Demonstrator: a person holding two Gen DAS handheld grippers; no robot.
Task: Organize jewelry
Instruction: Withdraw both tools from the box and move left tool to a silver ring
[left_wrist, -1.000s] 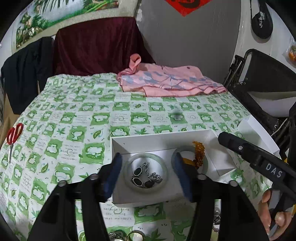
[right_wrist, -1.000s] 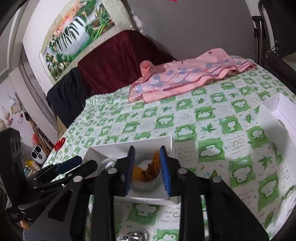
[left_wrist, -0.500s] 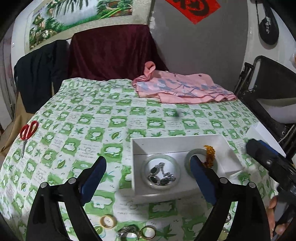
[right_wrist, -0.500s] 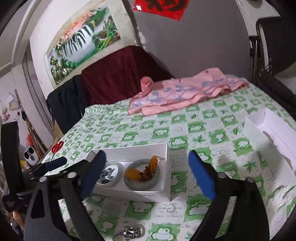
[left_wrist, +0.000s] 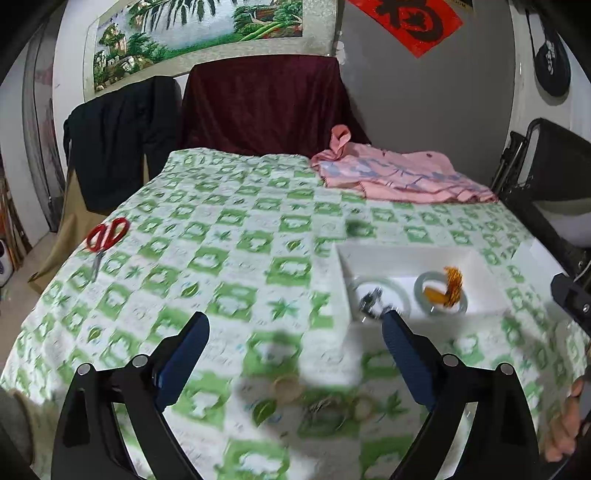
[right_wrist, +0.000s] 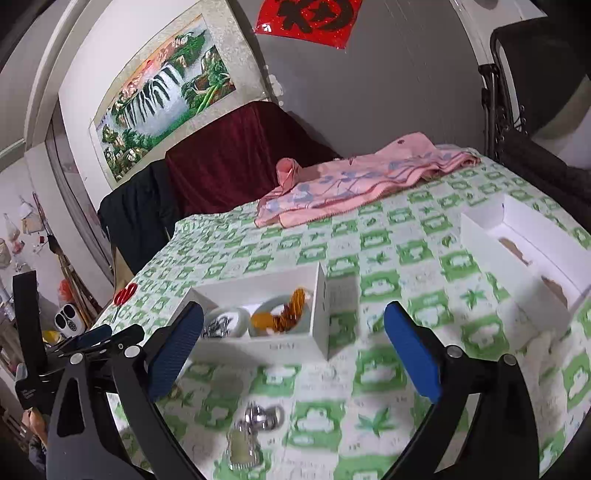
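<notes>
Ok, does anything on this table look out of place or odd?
Mostly no. The red scissors lie alone near the table's left edge, far from the jewelry. A few loose rings and a silver piece sit outside the white box, unsorted. Nothing looks spilled or broken.

Both claws are the same build: matte black plastic frames shaped like chunky angled arms, with round silver screws at the pivots. The left claw has dark navy ribbed pads on its fingers, while the right claw shows brighter blue textured pads. In the left view a grey-olive sleeve pokes in at the bottom corner. A bare hand grips the other black handle at the right edge.
</notes>
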